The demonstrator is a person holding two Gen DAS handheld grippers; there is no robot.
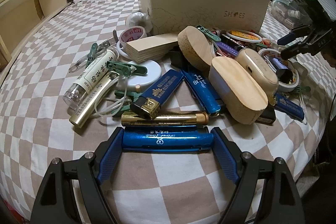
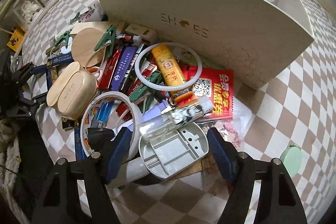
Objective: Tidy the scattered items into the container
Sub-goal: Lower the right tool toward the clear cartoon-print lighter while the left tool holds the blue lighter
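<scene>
On the left of the checked bedspread (image 1: pixel 42 68) you have bare cloth running out to a wooden shelf unit (image 1: pixel 27 3) at the bed's edge; nothing lies there, so that side gives you room to swing. Your left gripper (image 1: pixel 168 140) sits low at the near edge of the pile, its blue pads (image 1: pixel 109 150) clamped on the two ends of a blue lighter (image 1: pixel 168 138) lying crosswise on the cloth. That lighter is glossy metallic blue with white script and a small logo; a gold tube (image 1: pixel 163 118) lies just behind it, touching or nearly so. Past that, the heap crowds together: a clear vial (image 1: pixel 90 75), green pegs (image 1: pixel 126 70), a white disc (image 1: pixel 145 75), more blue lighters, wooden blocks (image 1: pixel 237 96) and a gold case (image 1: pixel 258 68). The box (image 1: pixel 201 7), cream with "SHOES" on its front wall, stands upright behind the heap, its top open.

Moving right, your right gripper (image 2: pixel 168 152) points steeply down into the pile's far end. Its jaws stand apart around a grey plastic shell (image 2: pixel 174 152), hollow side up with ribs showing; the left pad is inside a tape roll (image 2: pixel 111 117), and neither pad clearly presses on the shell. A white ring (image 2: pixel 168 66), a yellow lighter (image 2: pixel 172 72) and a red packet (image 2: pixel 214 89) lie between it and the box wall. Right of the box, open checked cloth with only a green lid (image 2: pixel 292 159).
</scene>
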